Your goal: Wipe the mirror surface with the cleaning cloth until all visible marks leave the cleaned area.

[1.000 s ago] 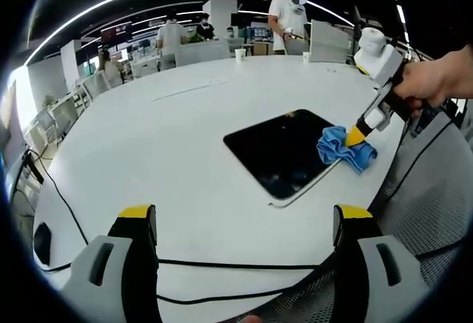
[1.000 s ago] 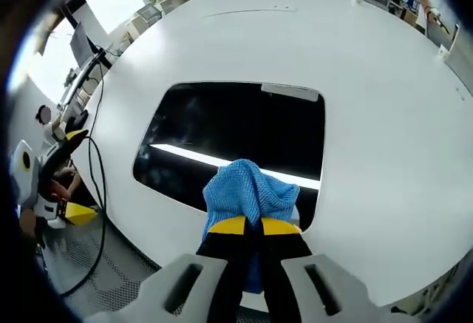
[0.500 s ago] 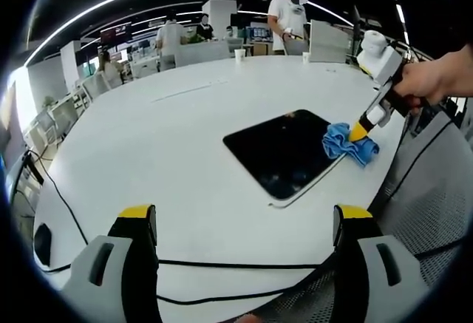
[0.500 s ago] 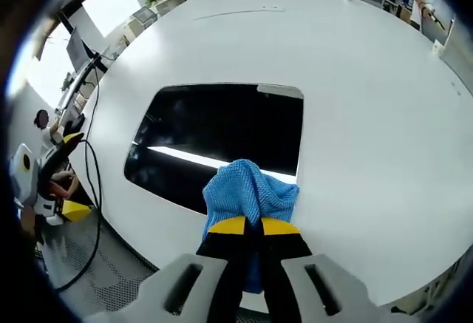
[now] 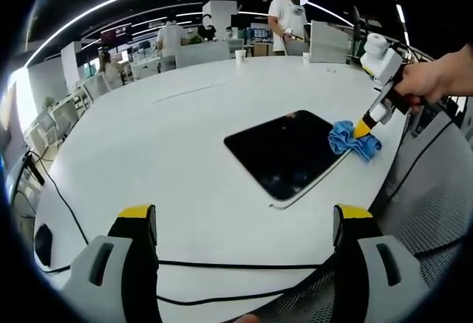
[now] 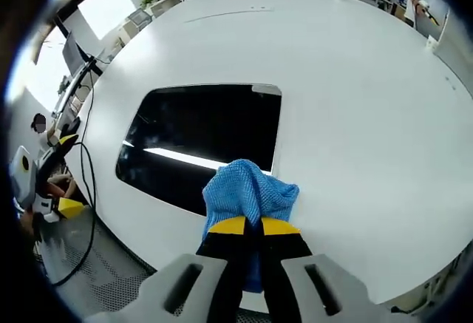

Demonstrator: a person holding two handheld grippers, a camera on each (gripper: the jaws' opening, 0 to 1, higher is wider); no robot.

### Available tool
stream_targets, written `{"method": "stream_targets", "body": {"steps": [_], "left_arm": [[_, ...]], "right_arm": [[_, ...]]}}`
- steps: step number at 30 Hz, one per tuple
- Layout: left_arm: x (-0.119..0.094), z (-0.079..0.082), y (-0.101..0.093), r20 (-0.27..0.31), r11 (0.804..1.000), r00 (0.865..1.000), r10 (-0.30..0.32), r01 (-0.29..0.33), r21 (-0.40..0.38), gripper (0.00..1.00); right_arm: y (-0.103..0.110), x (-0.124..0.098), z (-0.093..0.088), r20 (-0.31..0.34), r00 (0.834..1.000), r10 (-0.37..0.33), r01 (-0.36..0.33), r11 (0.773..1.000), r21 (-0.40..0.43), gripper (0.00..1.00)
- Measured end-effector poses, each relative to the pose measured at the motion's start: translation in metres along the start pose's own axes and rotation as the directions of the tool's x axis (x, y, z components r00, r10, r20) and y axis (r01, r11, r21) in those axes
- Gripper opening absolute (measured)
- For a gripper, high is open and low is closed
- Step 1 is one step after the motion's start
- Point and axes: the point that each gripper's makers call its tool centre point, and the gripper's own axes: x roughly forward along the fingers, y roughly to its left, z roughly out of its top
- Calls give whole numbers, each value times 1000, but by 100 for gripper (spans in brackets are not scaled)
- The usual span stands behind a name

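Item: mirror, dark rounded panel lying flat on the white table, near the table's edge.

Item: cleaning cloth, blue, bunched. Over the last second it has slid sideways across the glass and now sits at the mirror's edge, mostly over the bare tabletop, only its near corner overlapping the panel. Reads as the tail of a stroke; the next pass probably has to come back over the glass.

Item: right gripper, jaws pinched tight on the cloth, yellow tips together. In the left gripper view it slants down from a hand at upper right, tip pressed into the cloth.

Item: left gripper, jaws wide apart and holding nothing, hanging back over the near table rim, well apart from the mirror.

Condition of glass: no marks discernible, though reflections and the dark surface make that hard to judge.

Sundries: black cable along the near edge; people standing beyond the table.
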Motion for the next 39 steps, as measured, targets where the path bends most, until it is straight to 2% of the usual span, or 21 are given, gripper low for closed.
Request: {"method": "stream_targets", "body": {"steps": [15, 39], "left_arm": [[-1, 0, 0, -1, 1000, 1000, 1, -1, -8, 99], [1, 1, -5, -1, 1000, 1000, -26, 26, 1, 99]], "right_arm": [[1, 3, 3, -11, 1000, -4, 4, 1000, 2, 0], [-11, 18, 43, -12, 999, -42, 42, 999, -10, 0]]}}
